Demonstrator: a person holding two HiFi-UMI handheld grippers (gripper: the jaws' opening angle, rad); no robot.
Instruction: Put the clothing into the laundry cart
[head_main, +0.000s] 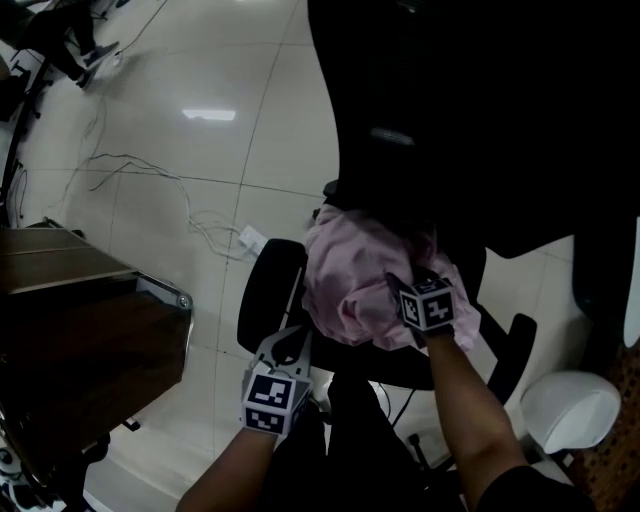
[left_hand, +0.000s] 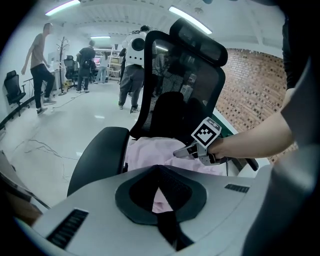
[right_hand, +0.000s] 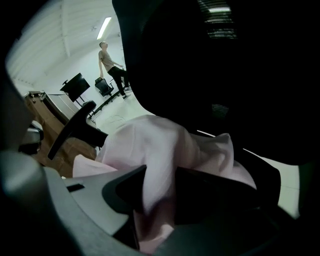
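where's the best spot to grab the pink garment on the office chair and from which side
Pinch the raised bunched fold atop the crumpled pale pink cloth garment, coming from above and the front: the black mesh office chair walls it in with backrest behind and armrests beside. The right hand-held gripper is shut on such a fold.

Pink cloth (right_hand: 165, 145) hides the right hand-held gripper (right_hand: 152, 200) tips.

- No words, brands or numbers were legible anywhere.
- The cube on the left tool (head_main: 288, 345), at 6 o'clock in the head view, bore only black-and-white square markers.
- So did the cube on the right tool (left_hand: 178, 153).
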